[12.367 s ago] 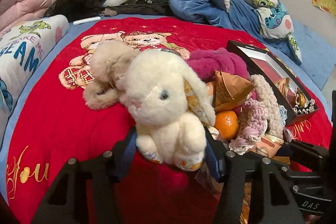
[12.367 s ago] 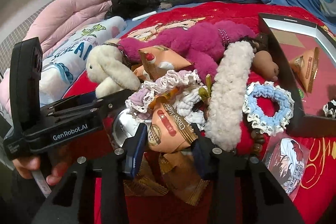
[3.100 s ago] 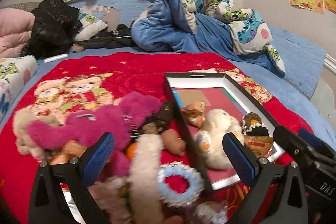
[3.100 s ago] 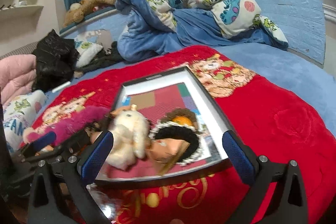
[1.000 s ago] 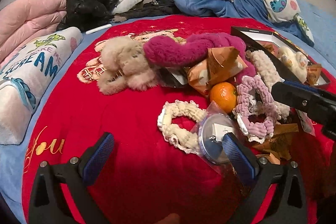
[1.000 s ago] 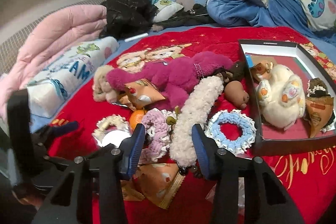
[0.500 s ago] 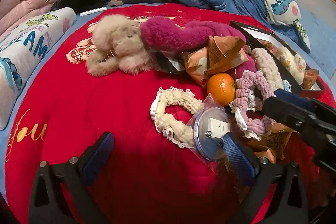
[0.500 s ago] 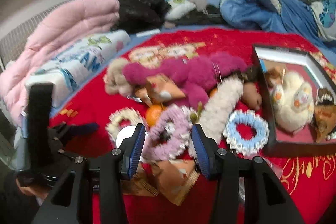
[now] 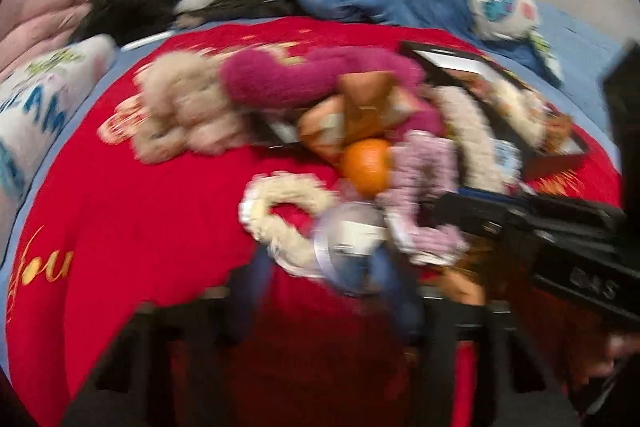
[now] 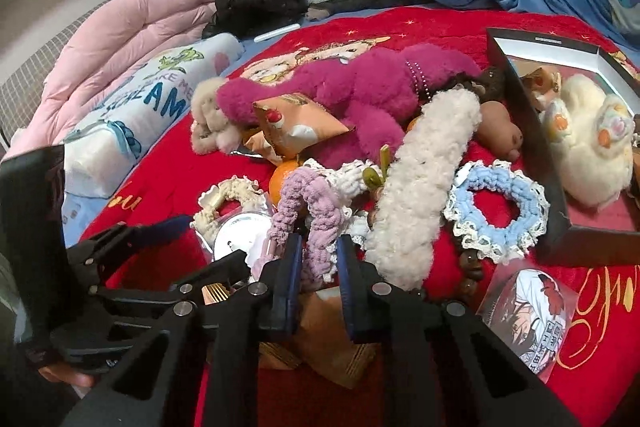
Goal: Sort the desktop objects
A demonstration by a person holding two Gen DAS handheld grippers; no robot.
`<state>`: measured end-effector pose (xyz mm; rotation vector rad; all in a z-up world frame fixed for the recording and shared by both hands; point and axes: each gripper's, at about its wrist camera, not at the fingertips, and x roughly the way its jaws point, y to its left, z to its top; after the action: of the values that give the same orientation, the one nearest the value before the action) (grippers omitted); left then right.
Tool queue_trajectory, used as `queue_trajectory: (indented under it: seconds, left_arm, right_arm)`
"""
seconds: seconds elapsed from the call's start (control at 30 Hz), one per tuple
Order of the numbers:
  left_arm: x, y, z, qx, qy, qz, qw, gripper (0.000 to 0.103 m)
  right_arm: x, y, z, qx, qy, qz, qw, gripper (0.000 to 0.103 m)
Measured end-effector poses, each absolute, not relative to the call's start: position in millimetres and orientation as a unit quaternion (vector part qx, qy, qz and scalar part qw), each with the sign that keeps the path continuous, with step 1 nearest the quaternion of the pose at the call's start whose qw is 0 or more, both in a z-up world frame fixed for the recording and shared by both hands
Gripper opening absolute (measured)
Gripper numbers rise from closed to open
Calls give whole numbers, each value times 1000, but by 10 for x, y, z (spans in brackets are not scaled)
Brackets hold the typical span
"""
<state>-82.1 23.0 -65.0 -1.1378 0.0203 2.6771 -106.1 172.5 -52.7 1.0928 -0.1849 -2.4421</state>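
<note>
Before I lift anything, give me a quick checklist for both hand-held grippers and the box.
1. Right hand-held gripper on one item only: ok. Its jaws are closing with just the pink crocheted scrunchie between them.
2. Scrunchie free of neighbours: not ok. It lies against the orange and the long white fuzzy piece.
3. Left hand-held gripper target: cannot tell. Its view is blurred; the jaws are closing around the round disc in a clear bag.
4. Cream scrunchie clear of that disc: not ok, they overlap.
5. Room in the black box: ok, red floor shows beside the white plush rabbit.
</note>
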Motion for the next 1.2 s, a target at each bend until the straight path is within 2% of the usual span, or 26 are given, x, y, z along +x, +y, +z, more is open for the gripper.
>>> queue_trajectory:
  seconds: [0.07, 0.13, 0.17, 0.23, 0.47, 0.5, 1.2]
  left_arm:
    - [-788, 269, -633, -376, 20, 920, 112, 39]
    - [-774, 226, -599, -372, 7, 921, 115, 26]
    - [-769, 194, -584, -369, -4, 922, 120, 25]
    - [-744, 177, -562, -364, -6, 924, 115, 15]
    - [-628, 146, -514, -347, 4, 931, 112, 9]
    - [-617, 138, -499, -343, 6, 933, 106, 4]
    - [-480, 190, -241, -299, 18, 949, 96, 4]
  right_arm:
    - [-1050, 1732, -507, 394, -69, -887, 229, 16]
    - [-1034, 1744, -482, 391, -71, -888, 232, 16]
    - [-1032, 1748, -474, 390, -71, -888, 233, 16]
    - [-1024, 1755, -458, 388, -73, -889, 233, 16]
    - [-992, 1801, -381, 377, -86, -891, 238, 13]
    - [-990, 1811, -372, 376, -87, -891, 237, 13]
    - [-898, 1940, -216, 348, -98, -901, 238, 13]
